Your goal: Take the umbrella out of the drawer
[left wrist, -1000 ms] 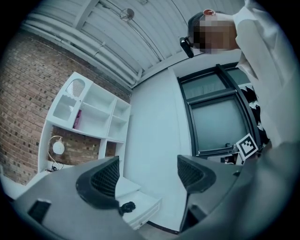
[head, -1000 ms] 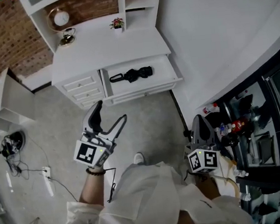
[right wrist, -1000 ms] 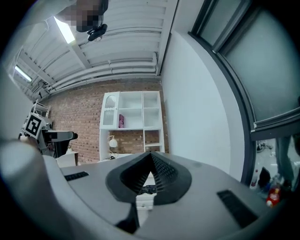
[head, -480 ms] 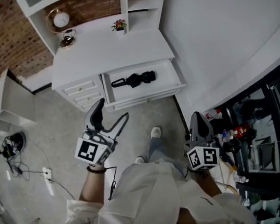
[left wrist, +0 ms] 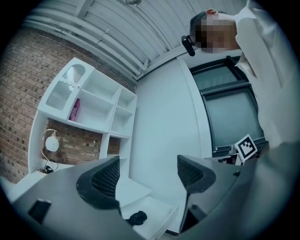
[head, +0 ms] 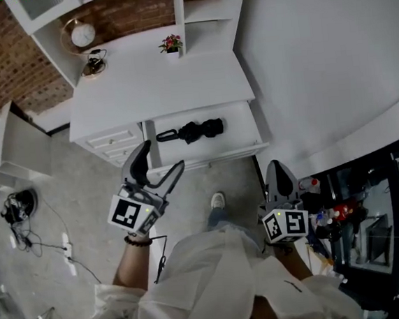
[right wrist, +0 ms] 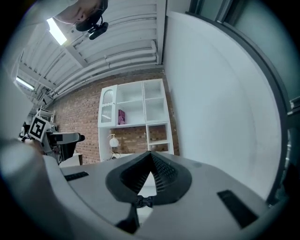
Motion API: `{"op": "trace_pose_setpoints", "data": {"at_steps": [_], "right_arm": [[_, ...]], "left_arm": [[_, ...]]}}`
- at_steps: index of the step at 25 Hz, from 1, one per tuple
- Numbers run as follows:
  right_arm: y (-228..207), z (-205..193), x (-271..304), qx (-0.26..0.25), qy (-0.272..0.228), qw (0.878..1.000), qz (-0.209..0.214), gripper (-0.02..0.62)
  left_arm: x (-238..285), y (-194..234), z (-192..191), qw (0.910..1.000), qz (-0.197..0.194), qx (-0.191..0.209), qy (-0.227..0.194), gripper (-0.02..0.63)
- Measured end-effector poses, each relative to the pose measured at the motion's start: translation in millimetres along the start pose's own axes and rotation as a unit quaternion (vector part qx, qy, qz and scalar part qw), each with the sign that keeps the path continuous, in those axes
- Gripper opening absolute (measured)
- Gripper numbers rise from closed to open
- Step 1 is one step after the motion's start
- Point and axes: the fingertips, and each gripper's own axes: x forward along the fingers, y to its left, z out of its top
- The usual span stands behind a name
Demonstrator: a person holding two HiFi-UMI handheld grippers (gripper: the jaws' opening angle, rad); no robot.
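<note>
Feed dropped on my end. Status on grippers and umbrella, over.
Left gripper open, empty, short of the drawer. Right gripper shut, empty. Umbrella lying in the open drawer, untouched. Nothing blocking it.

The umbrella (head: 190, 130) lies in the drawer (head: 247, 127) at my 12 o'clock, below the desk top (head: 164, 85). My left gripper (head: 161, 160) is at 11, before the drawer front; my right gripper (head: 274, 174) at 1. Behind on the desk, a plant (head: 169, 44) sits at 12, a clock (head: 81, 35) at 11.
</note>
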Motion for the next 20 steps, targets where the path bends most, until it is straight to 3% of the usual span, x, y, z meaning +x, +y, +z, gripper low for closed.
{"op": "trace_pose_setpoints", "data": {"at_steps": [10,15,20], "right_arm": [[-60,-3,124,0.025,0.022,0.998,0.057,0.017],[-69,-20,160,0.030,0.047,0.993,0.104,0.017],[-67,-37,184,0.044,0.075,0.989,0.123,0.017]], "left_arm": [[124,33,-16,0.9994,0.026,-0.003,0.022,0.376],[161,39,-26,0.9984,0.043,0.006,0.037,0.376],[181,46,-42,0.9974,0.050,-0.005,0.052,0.376]]}}
